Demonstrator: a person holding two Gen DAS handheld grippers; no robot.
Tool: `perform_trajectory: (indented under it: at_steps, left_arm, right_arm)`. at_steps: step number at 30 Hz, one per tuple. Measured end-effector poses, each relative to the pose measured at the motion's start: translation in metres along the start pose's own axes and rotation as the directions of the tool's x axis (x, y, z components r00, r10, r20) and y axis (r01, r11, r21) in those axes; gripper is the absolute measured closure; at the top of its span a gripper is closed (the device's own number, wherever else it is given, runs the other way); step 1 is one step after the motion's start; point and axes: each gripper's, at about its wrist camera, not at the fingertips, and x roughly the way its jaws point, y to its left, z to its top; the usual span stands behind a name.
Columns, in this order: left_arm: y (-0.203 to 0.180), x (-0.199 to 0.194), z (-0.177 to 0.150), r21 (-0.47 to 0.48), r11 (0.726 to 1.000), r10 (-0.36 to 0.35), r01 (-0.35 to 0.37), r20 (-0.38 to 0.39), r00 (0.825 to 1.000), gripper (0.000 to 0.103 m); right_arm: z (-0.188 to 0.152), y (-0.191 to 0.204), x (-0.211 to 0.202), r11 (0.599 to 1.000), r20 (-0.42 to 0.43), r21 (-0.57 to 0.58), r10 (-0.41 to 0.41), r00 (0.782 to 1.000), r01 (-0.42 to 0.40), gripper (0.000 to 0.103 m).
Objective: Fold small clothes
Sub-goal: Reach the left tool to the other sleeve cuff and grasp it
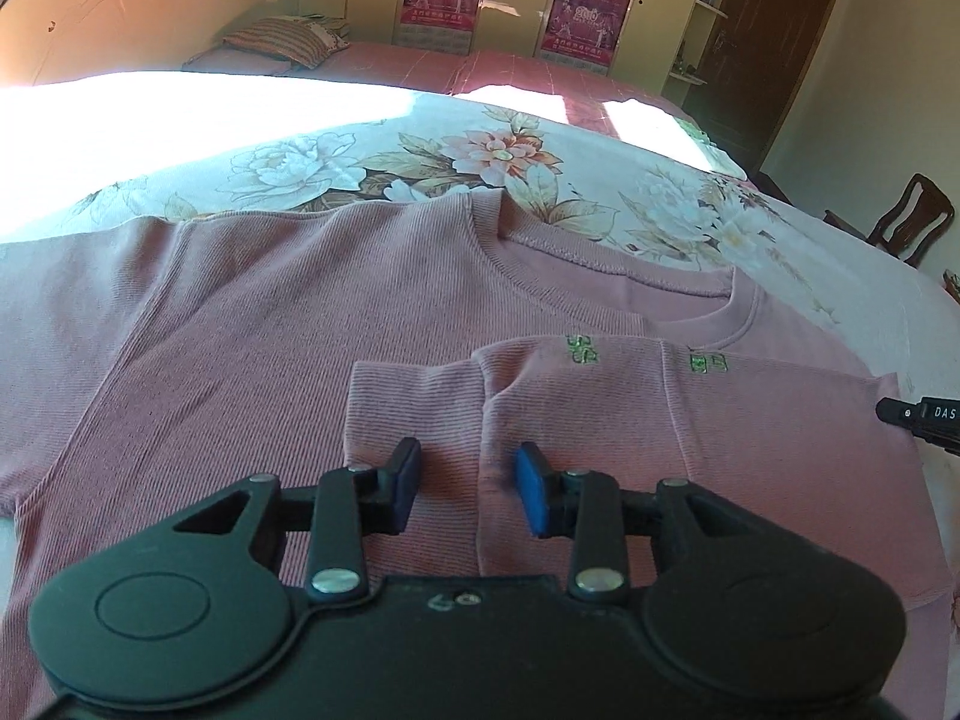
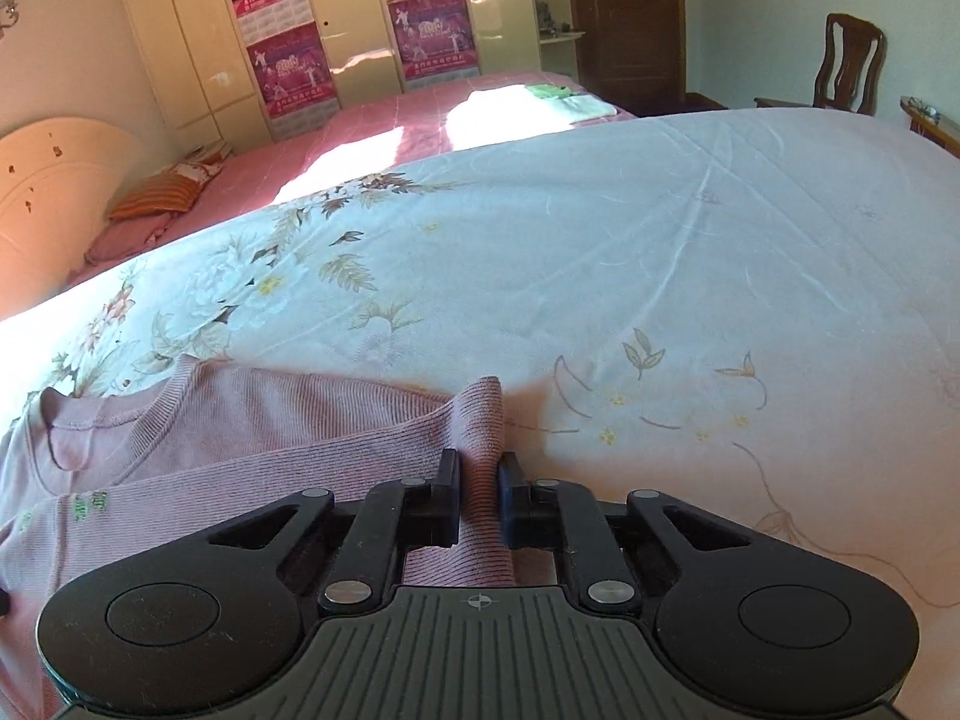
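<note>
left gripper (image 1: 465, 483): jaws part open, blue pads apart over the pink cloth, nothing pinched between them
left gripper position: low over the near part of the shirt, above the seam where a folded-in sleeve lies
right gripper (image 2: 480, 495): jaws closed tight on a raised ridge of pink ribbed cloth, which stands up between the pads and runs back toward the camera
right gripper in the other view: a black tip with white letters pokes in at the right edge of the left wrist view, beside the shirt's edge
pink shirt (image 1: 252, 324): ribbed knit, spread on the bed, round neckline toward the far side; a second layer is folded over its right part
sleeve (image 1: 414, 408): folded inward, lying flat on the shirt body, cuff edge facing left
green marks (image 1: 581, 349): small embroidered marks on the folded layer, a second pair just to the right
floral bedspread (image 2: 660, 276): pale, with flower and leaf print, under the shirt; strong sunlight across its far left
second bed (image 2: 384, 120): pink cover, beyond the first, with a striped pillow (image 2: 159, 192)
wardrobe (image 2: 180, 48): cream doors along the far wall, pink posters on them
chair (image 2: 849, 63): dark wood, near the brown door
</note>
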Motion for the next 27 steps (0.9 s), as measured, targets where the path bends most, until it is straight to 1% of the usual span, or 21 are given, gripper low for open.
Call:
perform_trajectory:
  at_steps: [1, 2, 3, 4, 5, 6, 7, 8, 9, 10, 13, 14, 16, 17, 19, 22, 23, 24, 26, 27]
  left_arm:
    - [-0.001, -0.002, 0.001, 0.000, 1.000, 0.007, -0.007, -0.005, 1.000, 0.069]
    - [-0.001, -0.005, 0.002, -0.009, 1.000, 0.011, -0.011, -0.012, 1.000, 0.069]
    - [0.001, -0.011, 0.003, -0.031, 0.999, 0.007, -0.007, -0.012, 1.000, 0.066]
    - [0.005, -0.020, 0.003, -0.056, 0.998, 0.002, -0.002, 0.003, 1.000, 0.062]
    - [0.009, -0.028, 0.003, -0.069, 0.998, 0.008, -0.007, 0.020, 1.000, 0.045]
    - [0.016, -0.039, 0.002, -0.081, 0.996, 0.030, -0.026, 0.046, 0.998, 0.026]
    - [0.023, -0.047, 0.001, -0.088, 0.995, 0.053, -0.047, 0.066, 0.996, 0.020]
    - [0.032, -0.056, 0.000, -0.097, 0.993, 0.076, -0.068, 0.079, 0.994, 0.019]
    - [0.042, -0.061, 0.000, -0.110, 0.990, 0.093, -0.084, 0.077, 0.993, 0.019]
    - [0.053, -0.066, -0.001, -0.126, 0.987, 0.106, -0.097, 0.070, 0.992, 0.019]
    - [0.097, -0.078, -0.005, -0.191, 0.971, 0.159, -0.146, 0.056, 0.986, 0.019]
    - [0.114, -0.081, -0.008, -0.213, 0.964, 0.175, -0.160, 0.051, 0.983, 0.019]
    - [0.148, -0.086, -0.012, -0.262, 0.947, 0.202, -0.186, 0.035, 0.979, 0.019]
    - [0.166, -0.088, -0.015, -0.291, 0.936, 0.214, -0.197, 0.026, 0.977, 0.020]
    - [0.209, -0.095, -0.021, -0.373, 0.903, 0.234, -0.213, 0.011, 0.972, 0.022]
    - [0.270, -0.102, -0.027, -0.490, 0.843, 0.254, -0.221, 0.000, 0.967, 0.031]
    - [0.292, -0.104, -0.028, -0.535, 0.814, 0.264, -0.225, -0.004, 0.965, 0.036]
    - [0.312, -0.105, -0.028, -0.576, 0.786, 0.271, -0.225, -0.006, 0.962, 0.039]
    - [0.347, -0.105, -0.028, -0.638, 0.733, 0.298, -0.233, -0.007, 0.955, 0.039]
    - [0.363, -0.105, -0.026, -0.659, 0.713, 0.310, -0.240, -0.011, 0.951, 0.039]
  right_arm:
    - [0.000, 0.002, -0.001, 1.000, 0.005, -0.016, -0.016, 1.000, 0.017, 0.092]
    - [-0.002, 0.003, -0.003, 0.999, 0.015, -0.008, -0.037, 0.999, 0.037, 0.092]
    - [-0.002, 0.002, -0.008, 0.999, 0.027, 0.015, -0.042, 0.999, 0.041, 0.091]
    - [-0.003, 0.004, -0.014, 0.999, 0.037, 0.025, -0.043, 0.998, 0.042, 0.091]
    - [-0.005, 0.007, -0.023, 0.999, 0.047, 0.010, -0.036, 0.998, 0.036, 0.091]
    - [-0.007, 0.012, -0.030, 1.000, 0.055, -0.011, -0.021, 0.998, 0.022, 0.090]
    - [-0.009, 0.020, -0.040, 0.999, 0.060, -0.038, 0.007, 0.998, -0.005, 0.087]
    - [-0.012, 0.028, -0.049, 0.998, 0.068, -0.050, 0.038, 0.997, -0.034, 0.073]
    - [-0.016, 0.037, -0.056, 0.996, 0.074, -0.061, 0.065, 0.995, -0.060, 0.055]
    - [-0.019, 0.050, -0.063, 0.993, 0.076, -0.080, 0.093, 0.993, -0.087, 0.049]
    - [-0.034, 0.089, -0.077, 0.976, 0.050, -0.112, 0.195, 0.980, -0.188, 0.048]
    - [-0.039, 0.100, -0.079, 0.970, 0.037, -0.119, 0.217, 0.975, -0.212, 0.048]
    - [-0.054, 0.135, -0.084, 0.955, 0.013, -0.164, 0.254, 0.967, -0.249, 0.048]
    - [-0.062, 0.152, -0.086, 0.948, 0.005, -0.190, 0.260, 0.966, -0.255, 0.048]
    - [-0.075, 0.183, -0.084, 0.934, -0.020, -0.228, 0.278, 0.960, -0.275, 0.048]
    - [-0.090, 0.223, -0.080, 0.921, -0.046, -0.246, 0.302, 0.952, -0.303, 0.048]
    - [-0.094, 0.234, -0.077, 0.918, -0.052, -0.246, 0.309, 0.950, -0.312, 0.048]
    - [-0.097, 0.244, -0.076, 0.915, -0.055, -0.248, 0.313, 0.948, -0.317, 0.048]
    - [-0.101, 0.262, -0.071, 0.913, -0.063, -0.253, 0.314, 0.947, -0.320, 0.048]
    - [-0.102, 0.269, -0.069, 0.912, -0.068, -0.253, 0.315, 0.947, -0.321, 0.048]
